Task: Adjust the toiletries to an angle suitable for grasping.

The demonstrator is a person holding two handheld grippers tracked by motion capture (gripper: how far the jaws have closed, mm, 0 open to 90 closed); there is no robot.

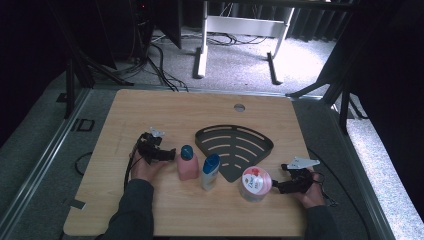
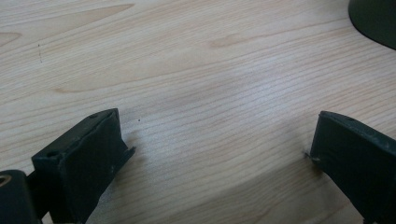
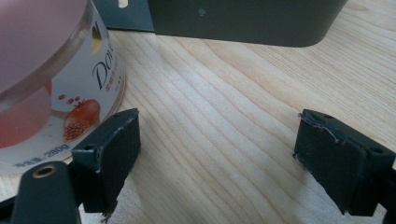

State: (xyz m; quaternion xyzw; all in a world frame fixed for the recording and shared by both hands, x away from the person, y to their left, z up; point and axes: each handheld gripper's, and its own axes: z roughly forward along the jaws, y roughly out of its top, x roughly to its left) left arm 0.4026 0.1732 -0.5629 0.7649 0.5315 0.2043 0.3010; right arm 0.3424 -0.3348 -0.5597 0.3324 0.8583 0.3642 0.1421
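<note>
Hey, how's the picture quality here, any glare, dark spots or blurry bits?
High view: the floor beyond the table is blown out white, while the side edges sink into near black. Left gripper view: a pale sheen of glare lies on the wood, grain sharp. Right gripper view: the pink jar close at left is soft and out of focus toward its top.

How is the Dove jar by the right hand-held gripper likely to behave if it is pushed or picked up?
The Dove jar is squat and broad, standing upright, so it would probably slide rather than tip. Its glossy label and round wall look smooth, so the right hand-held gripper, open beside it, might slip. Its width may nearly fill the jaws.
</note>
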